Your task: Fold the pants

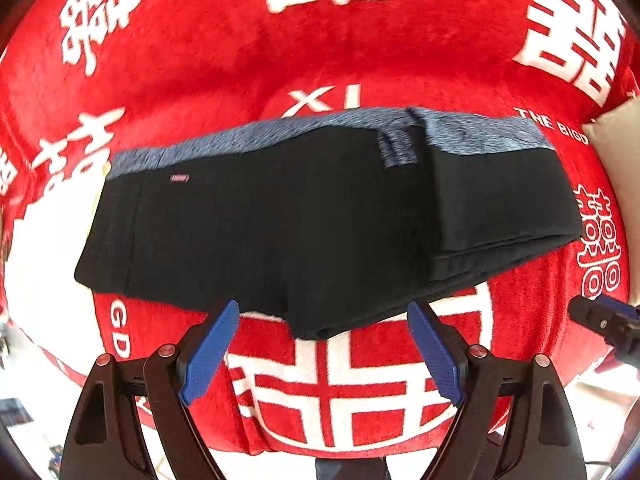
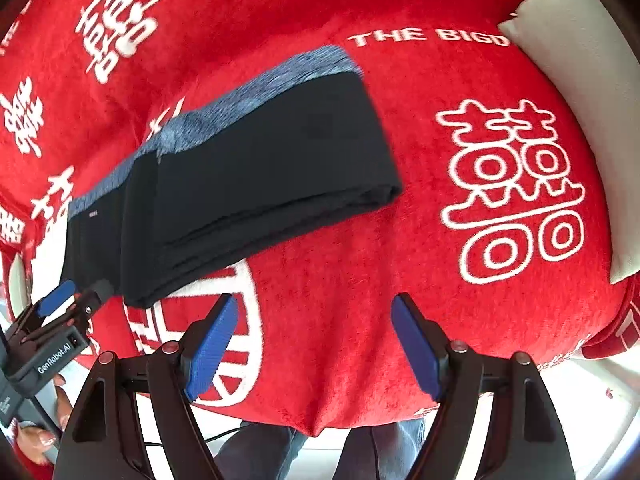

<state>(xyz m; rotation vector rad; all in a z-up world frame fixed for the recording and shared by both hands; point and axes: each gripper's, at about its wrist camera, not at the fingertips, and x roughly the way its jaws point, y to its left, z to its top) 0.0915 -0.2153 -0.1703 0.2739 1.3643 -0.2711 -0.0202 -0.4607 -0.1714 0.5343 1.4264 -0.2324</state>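
We judge the folding nearly finished: the black fabric pants with a blue-grey waistband (image 1: 304, 216) lie in a compact stack on the red plush blanket with white characters (image 1: 360, 48), while our left gripper (image 1: 324, 354) and right gripper (image 2: 312, 344) both gape released and hold nothing just short of the pants' near edge.

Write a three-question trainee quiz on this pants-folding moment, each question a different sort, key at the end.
1. True or false: the left gripper stands open.
2. The pants have a waistband that is: A) blue-grey B) white C) green.
3. Fill in: the pants lie folded on a ___ blanket with white characters.

Key: 1 true; 2 A; 3 red.
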